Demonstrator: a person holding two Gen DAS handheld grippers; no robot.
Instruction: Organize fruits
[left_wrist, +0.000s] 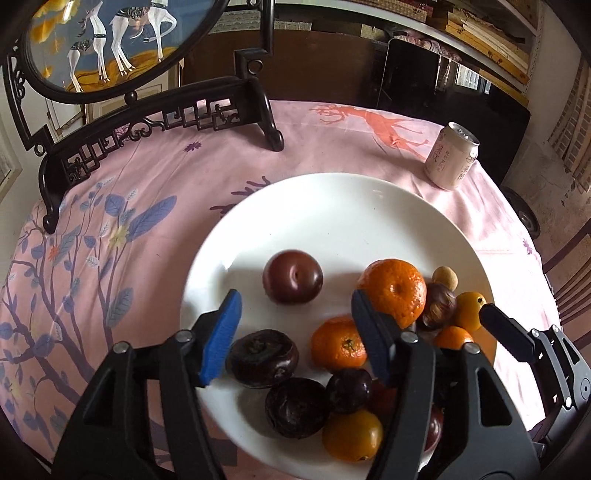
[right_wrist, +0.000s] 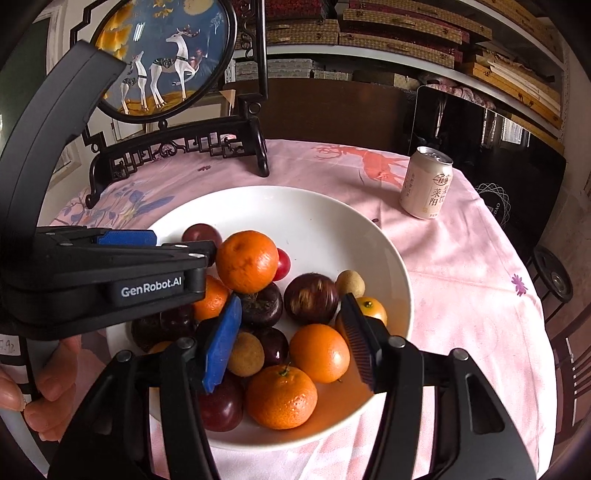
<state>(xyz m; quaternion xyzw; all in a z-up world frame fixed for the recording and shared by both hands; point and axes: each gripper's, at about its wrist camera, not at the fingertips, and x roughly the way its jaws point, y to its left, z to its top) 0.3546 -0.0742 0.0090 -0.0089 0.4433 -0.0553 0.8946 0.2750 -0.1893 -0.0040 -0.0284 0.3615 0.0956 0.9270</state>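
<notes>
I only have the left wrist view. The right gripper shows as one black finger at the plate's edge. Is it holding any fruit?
Observer: No. In the right wrist view the right gripper is open above the pile and grips nothing.
Operator: What lies between its fingers?
Observer: An orange and a dark plum, both resting in the plate.
Operator: Is anything hidden behind the top orange?
Observer: Yes, a small red fruit peeks out at its right side.
</notes>
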